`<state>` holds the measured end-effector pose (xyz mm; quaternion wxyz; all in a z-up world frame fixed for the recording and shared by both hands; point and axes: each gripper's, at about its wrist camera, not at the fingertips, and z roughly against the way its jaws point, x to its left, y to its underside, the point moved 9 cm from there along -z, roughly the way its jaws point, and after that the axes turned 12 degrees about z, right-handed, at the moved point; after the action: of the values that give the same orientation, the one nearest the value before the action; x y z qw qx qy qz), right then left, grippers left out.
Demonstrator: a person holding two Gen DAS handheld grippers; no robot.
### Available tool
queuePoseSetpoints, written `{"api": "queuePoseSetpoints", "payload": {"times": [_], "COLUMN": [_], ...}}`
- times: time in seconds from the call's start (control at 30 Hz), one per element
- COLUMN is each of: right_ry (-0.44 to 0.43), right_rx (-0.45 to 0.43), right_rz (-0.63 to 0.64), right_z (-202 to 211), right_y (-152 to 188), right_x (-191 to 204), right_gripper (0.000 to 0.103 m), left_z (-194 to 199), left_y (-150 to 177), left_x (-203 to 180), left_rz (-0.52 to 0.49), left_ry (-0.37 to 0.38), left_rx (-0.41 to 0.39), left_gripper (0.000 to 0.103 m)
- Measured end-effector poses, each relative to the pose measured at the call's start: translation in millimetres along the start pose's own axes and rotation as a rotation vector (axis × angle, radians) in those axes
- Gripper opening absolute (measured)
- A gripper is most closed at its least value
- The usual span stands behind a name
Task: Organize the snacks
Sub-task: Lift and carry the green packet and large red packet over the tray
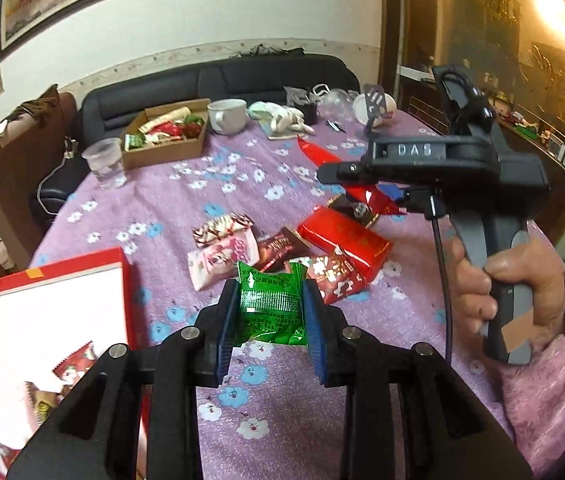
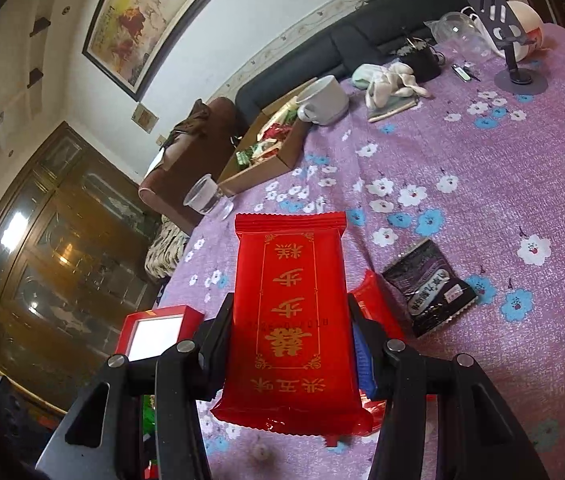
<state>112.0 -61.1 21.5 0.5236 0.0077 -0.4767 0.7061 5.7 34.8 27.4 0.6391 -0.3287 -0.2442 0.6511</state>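
Worktop [image 1: 186, 216]: purple floral cloth, wrappers scattered.
Left tongs [image 1: 270, 300]: clamped on crinkly green foil packet [image 1: 270, 300].
Right tongs [image 2: 290, 328]: clamped on long red gold-lettered packet [image 2: 290, 312].
Advice: packets to be lowered flat into red-rimmed white-floored box [image 1: 82, 266].

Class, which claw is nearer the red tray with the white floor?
Left. The left claw, gripping a green packet, is beside the red tray; the right claw is farther away.

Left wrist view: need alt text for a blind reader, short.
The left gripper is shut on a green snack packet above a purple floral tablecloth. A pile of loose snacks lies just beyond, a red box at lower left, and the right gripper at right.
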Motion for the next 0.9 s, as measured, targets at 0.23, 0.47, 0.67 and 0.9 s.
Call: {"api": "queuePoseSetpoints", "payload": {"times": [0.23,0.47,0.67,0.9], "right_ry": [-0.047,-0.066,-0.057,-0.06], "right_rx": [-0.01,-0.018,-0.012,-0.012], "right_rz": [0.04,0.084,0.094,0.092], "right_z": [3.5,4.5,1.1,-1.2], "right_y": [3.2,5.8,8.3,11.5], "right_x": [26.7,43.6,44.5,46.5], "right_gripper": [0.05,0.05,0.05,0.05], "left_z": [26.0,38.1,55.5,82.2], "left_y": [-16.8,-23.0,-25.4,-23.3], "left_x": [5.9,24.2,52.8,101.4], "left_rz": [0.017,0.048,0.095,0.168], "left_ry": [-0.037,-0.054,-0.074,-0.111], "left_rx": [-0.07,-0.1,-0.138,-0.188], "left_gripper": [0.029,0.029,0.029,0.029]}}
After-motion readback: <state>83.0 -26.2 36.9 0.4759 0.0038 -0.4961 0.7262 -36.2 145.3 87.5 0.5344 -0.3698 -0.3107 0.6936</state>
